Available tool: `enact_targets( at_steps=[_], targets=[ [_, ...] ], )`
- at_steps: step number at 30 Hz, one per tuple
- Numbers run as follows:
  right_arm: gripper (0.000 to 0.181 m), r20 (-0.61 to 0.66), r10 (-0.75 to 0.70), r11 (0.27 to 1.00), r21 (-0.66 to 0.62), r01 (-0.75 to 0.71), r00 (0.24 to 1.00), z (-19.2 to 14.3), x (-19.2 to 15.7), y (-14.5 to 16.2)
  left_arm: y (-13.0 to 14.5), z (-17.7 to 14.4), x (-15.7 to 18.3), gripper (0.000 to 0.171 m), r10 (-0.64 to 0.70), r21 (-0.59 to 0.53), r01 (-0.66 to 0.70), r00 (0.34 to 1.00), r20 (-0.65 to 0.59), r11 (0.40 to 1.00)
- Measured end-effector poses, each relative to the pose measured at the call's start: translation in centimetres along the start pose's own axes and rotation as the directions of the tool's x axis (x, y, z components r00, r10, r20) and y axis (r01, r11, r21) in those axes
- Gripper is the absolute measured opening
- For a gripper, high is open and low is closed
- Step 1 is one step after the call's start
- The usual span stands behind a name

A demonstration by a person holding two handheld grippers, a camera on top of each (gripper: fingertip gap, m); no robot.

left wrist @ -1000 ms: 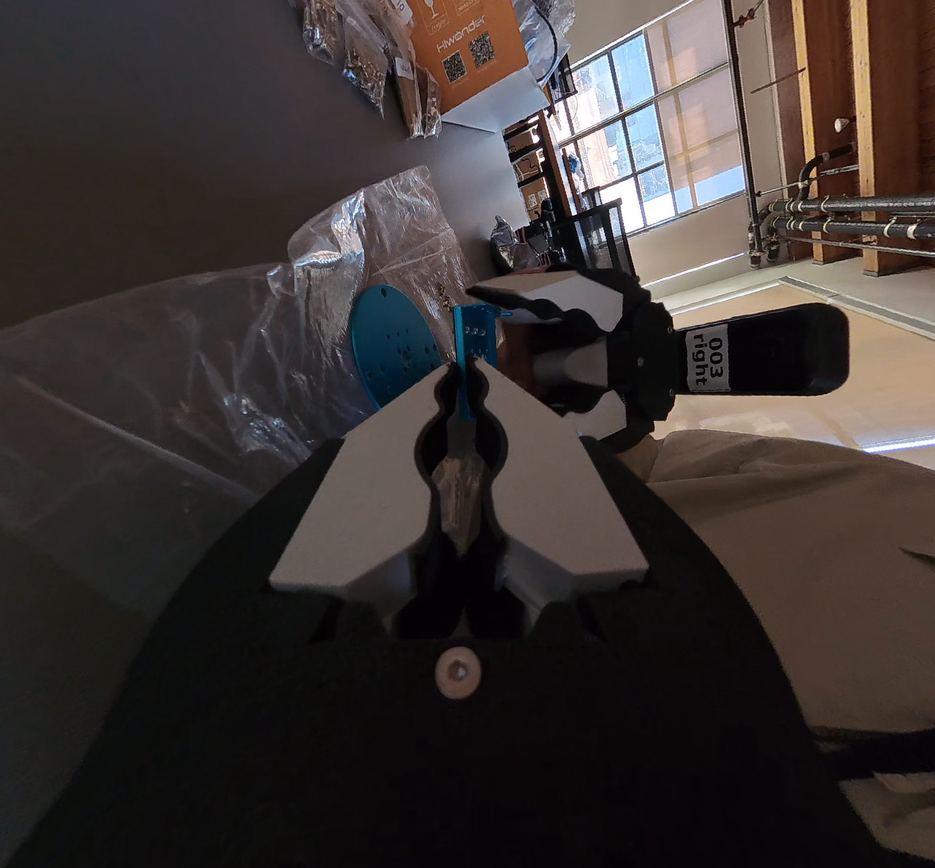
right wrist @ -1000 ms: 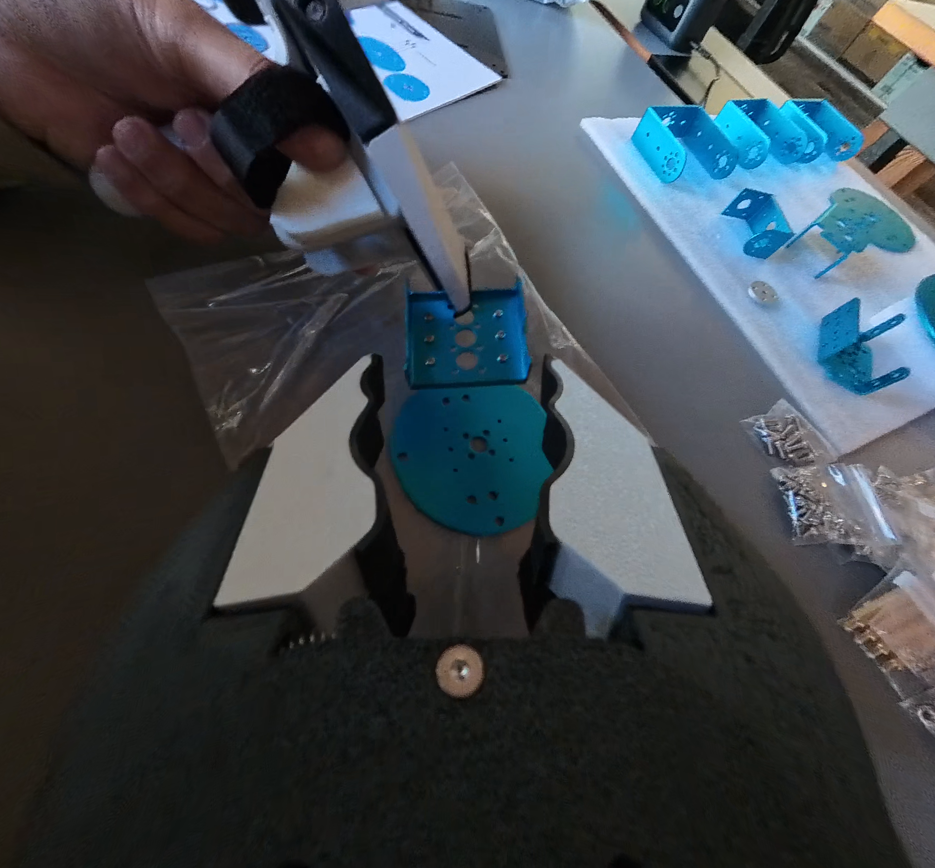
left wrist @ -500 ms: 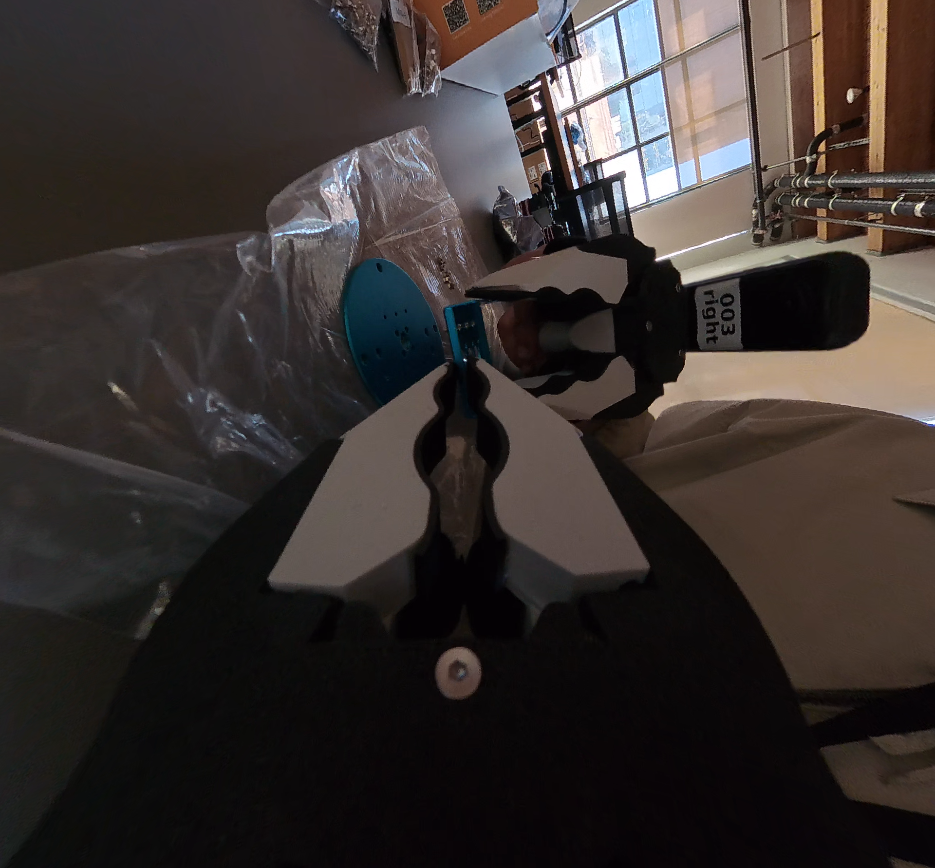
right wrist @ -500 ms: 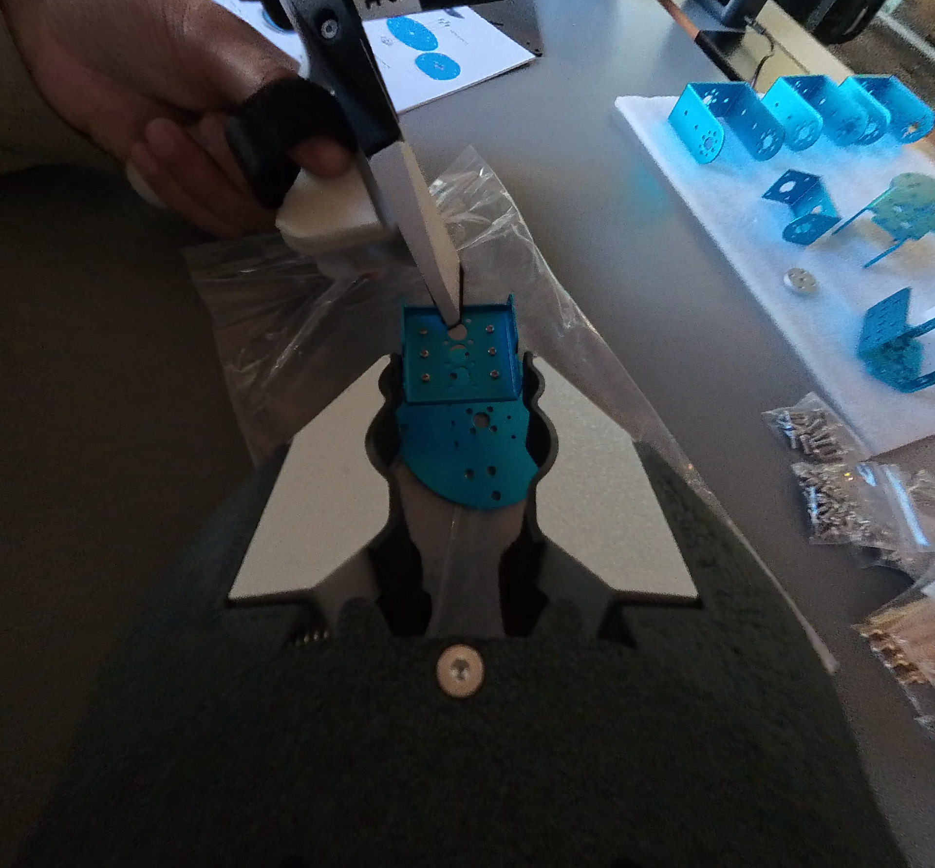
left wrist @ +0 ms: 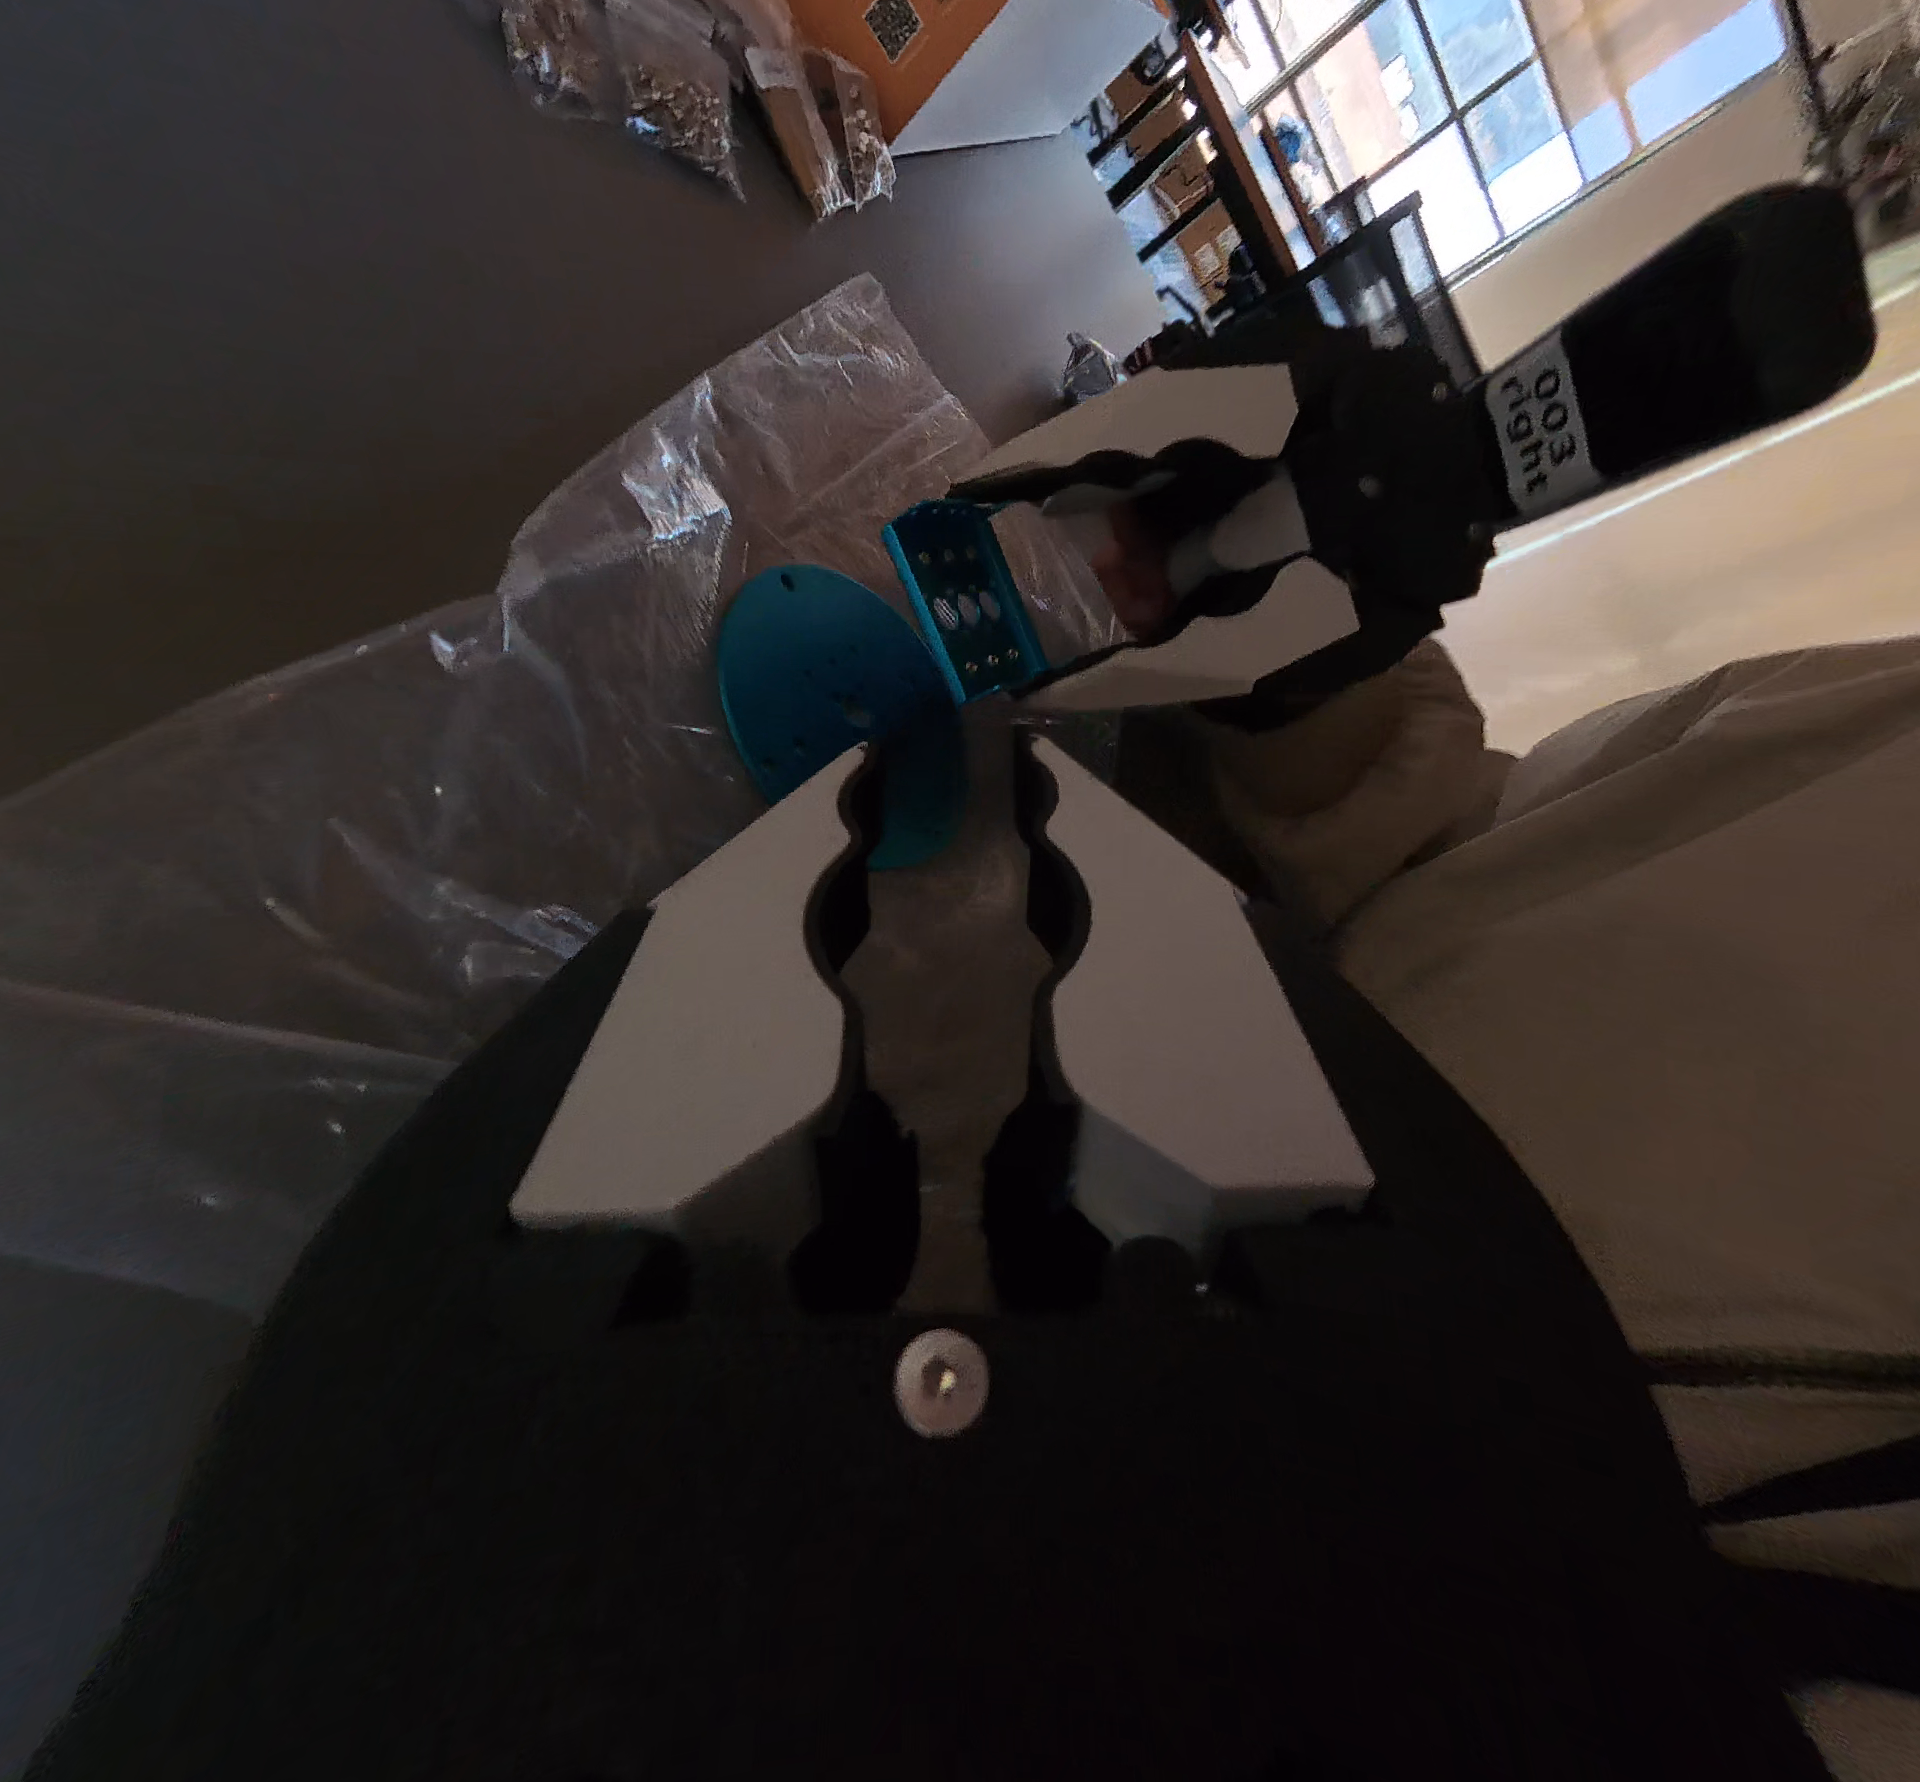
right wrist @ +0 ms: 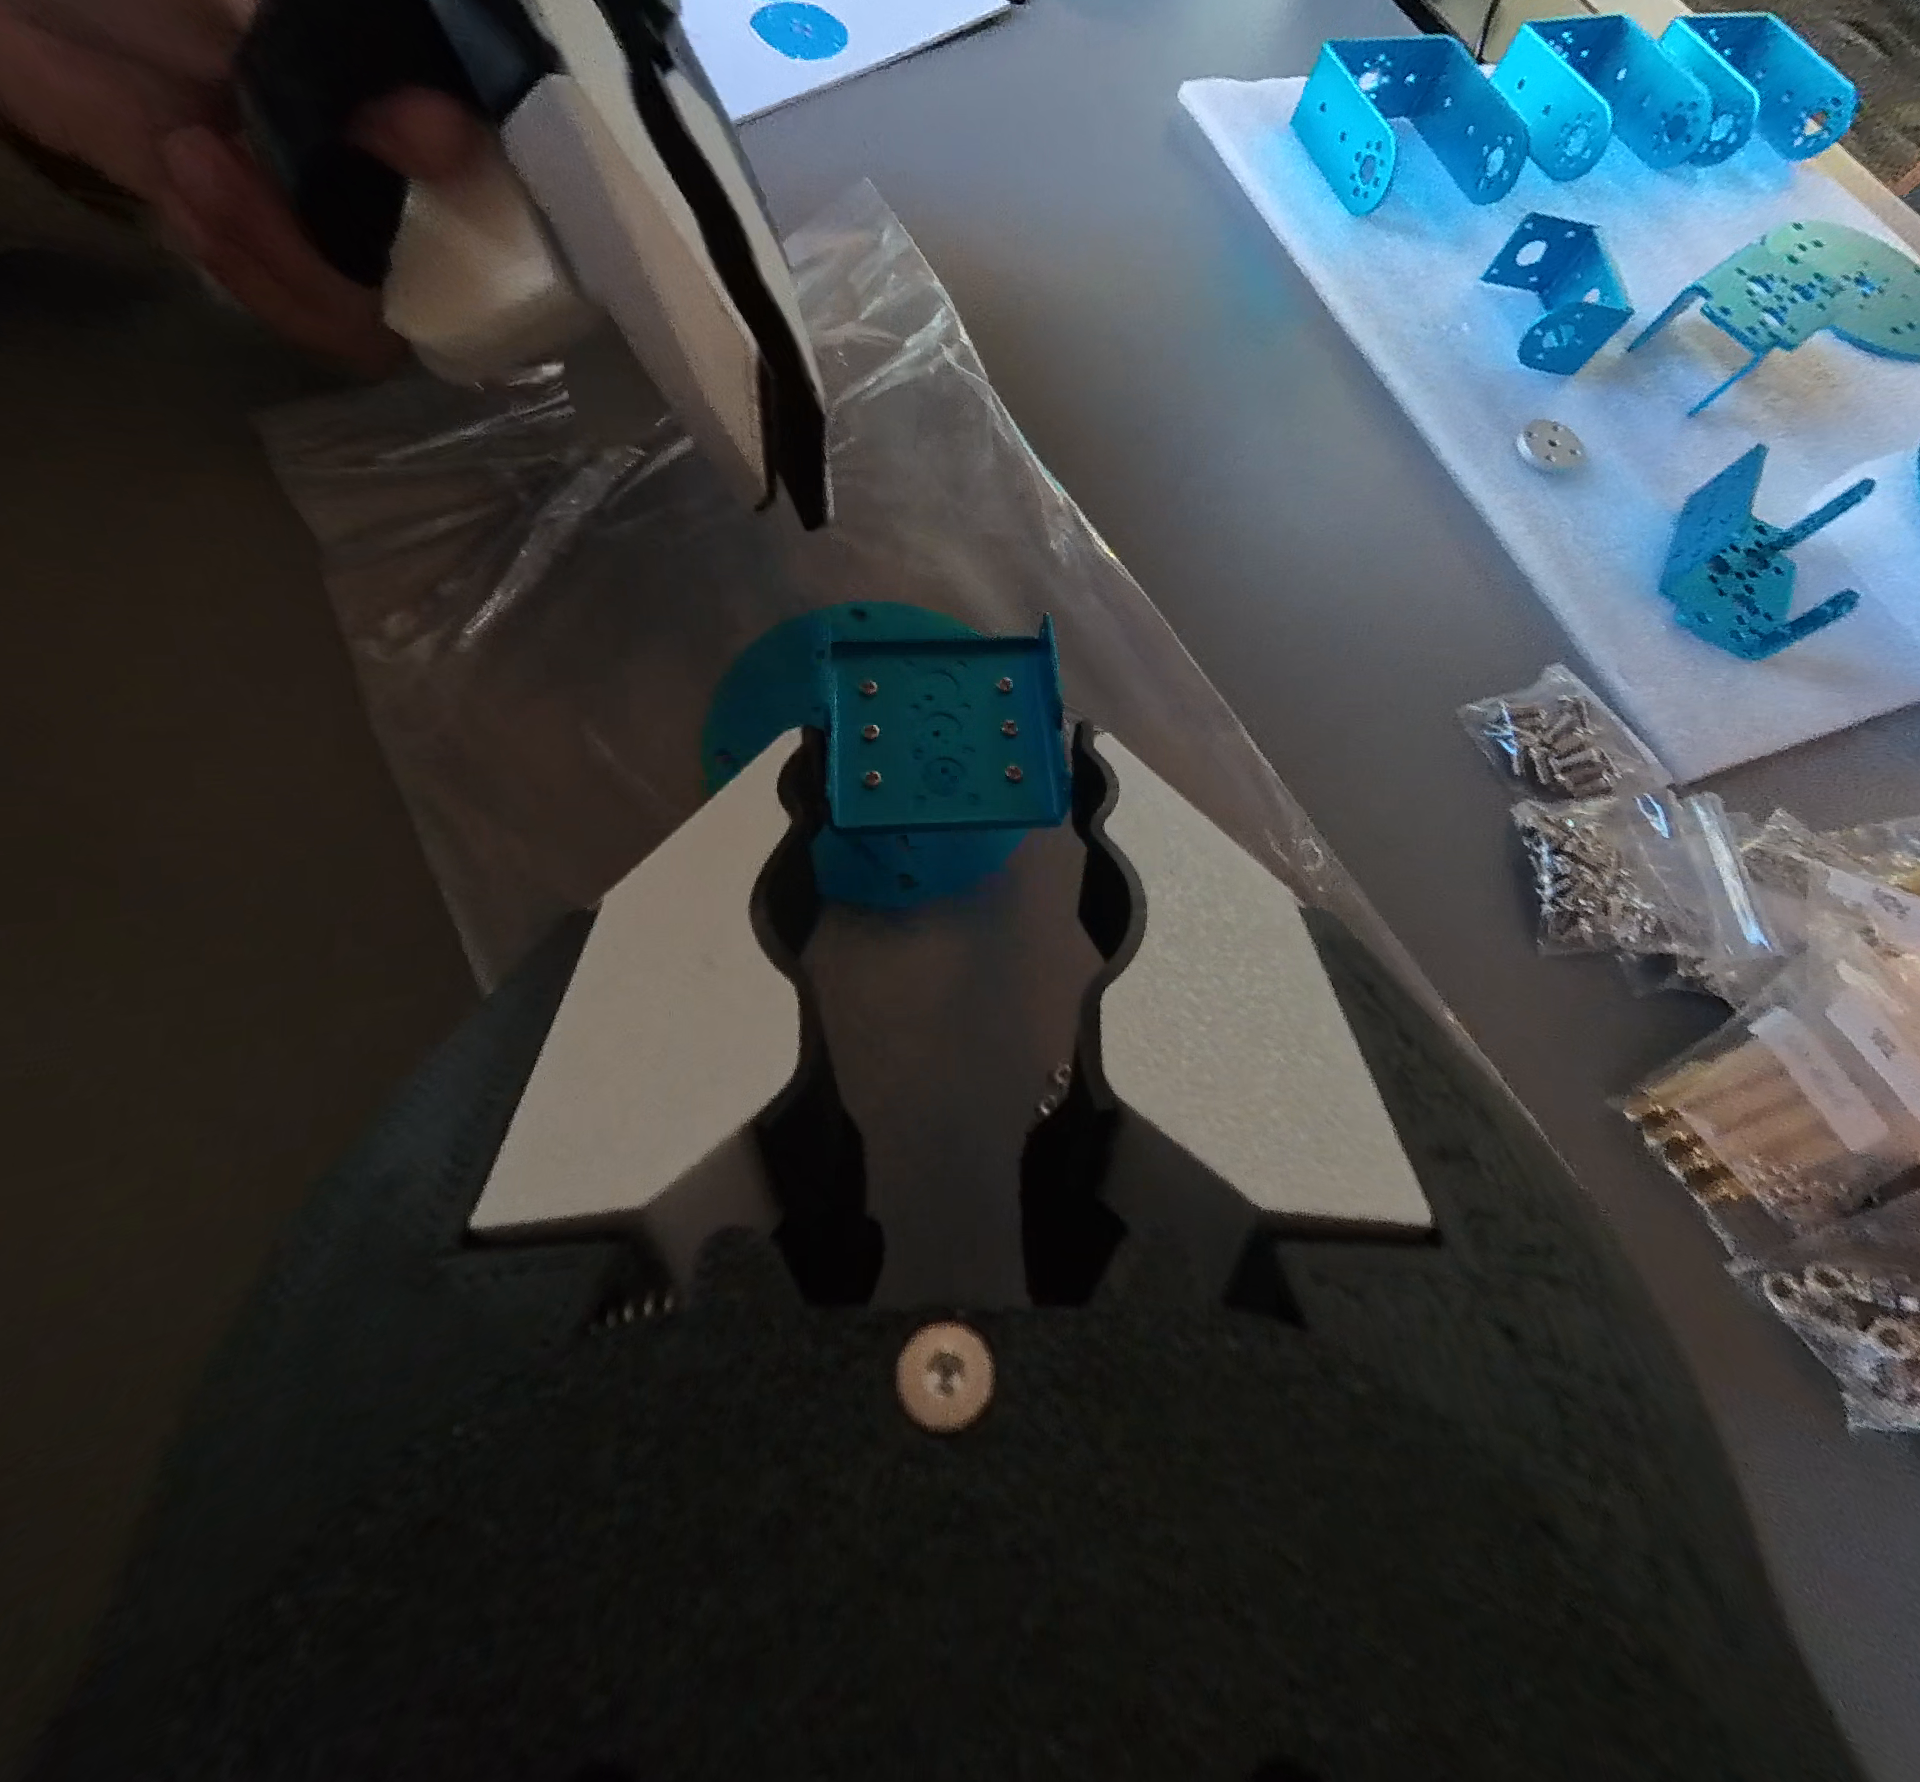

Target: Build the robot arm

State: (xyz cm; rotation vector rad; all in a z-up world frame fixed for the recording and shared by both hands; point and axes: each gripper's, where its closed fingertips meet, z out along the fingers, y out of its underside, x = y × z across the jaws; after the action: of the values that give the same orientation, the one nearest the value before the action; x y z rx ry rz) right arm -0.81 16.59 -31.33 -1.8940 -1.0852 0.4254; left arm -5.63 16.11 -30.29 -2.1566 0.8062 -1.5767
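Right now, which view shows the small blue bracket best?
The right wrist view: the blue bracket faces the camera, its holes plain, between the right gripper fingertips. The left wrist view shows it farther off, slanted and smaller.

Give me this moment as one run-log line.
left gripper: open, empty, above clear plastic bag | right gripper: shut on blue perforated metal U-bracket | bracket over blue round metal disc

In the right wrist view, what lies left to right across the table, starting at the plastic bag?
Clear plastic bag → blue square bracket → small bags of screws → blue U-shaped bracket with two prongs.
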Motion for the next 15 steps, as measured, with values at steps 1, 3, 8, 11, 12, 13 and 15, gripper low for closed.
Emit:
enact_targets(
  at_steps=[1,3,8,11,12,13,15],
  targets=[
    [0.047,-0.002,0.005,1.0,-0.003,-0.005,1.0,-0.2,0.2,0.1,0.0,-0.1,0.0,0.024,0.034,-0.004,-0.034,0.999,0.012,0.999],
    [0.047,-0.02,0.015,1.0,-0.001,-0.015,1.0,-0.8,0.7,0.3,-0.1,-0.2,0.0,0.025,0.086,-0.007,-0.085,0.996,0.039,0.996],
    [0.046,0.034,0.014,1.0,0.006,-0.015,0.999,-1.5,-0.1,0.2,0.2,0.0,0.0,0.028,0.147,-0.044,-0.144,0.987,0.063,0.989],
    [0.046,0.066,-0.012,1.0,0.013,0.011,0.998,-1.2,-1.3,-0.3,0.2,0.1,0.4,0.029,0.088,-0.041,-0.087,0.996,0.021,0.995],
    [0.046,0.077,-0.022,1.0,0.014,0.021,0.997,-1.0,-1.8,-0.4,0.2,0.1,0.5,0.029,0.053,-0.036,-0.053,0.999,0.003,0.998],
    [0.047,0.086,-0.034,0.999,0.02,0.033,0.996,-0.8,-2.3,-0.7,0.3,0.2,0.5,0.028,0.011,-0.037,-0.011,1.0,-0.014,0.999],
    [0.047,0.103,-0.054,0.998,0.026,0.051,0.993,-0.5,-3.1,-1.1,0.9,0.2,0.9,0.028,-0.094,-0.062,0.089,0.993,-0.066,0.994]
  ],
)
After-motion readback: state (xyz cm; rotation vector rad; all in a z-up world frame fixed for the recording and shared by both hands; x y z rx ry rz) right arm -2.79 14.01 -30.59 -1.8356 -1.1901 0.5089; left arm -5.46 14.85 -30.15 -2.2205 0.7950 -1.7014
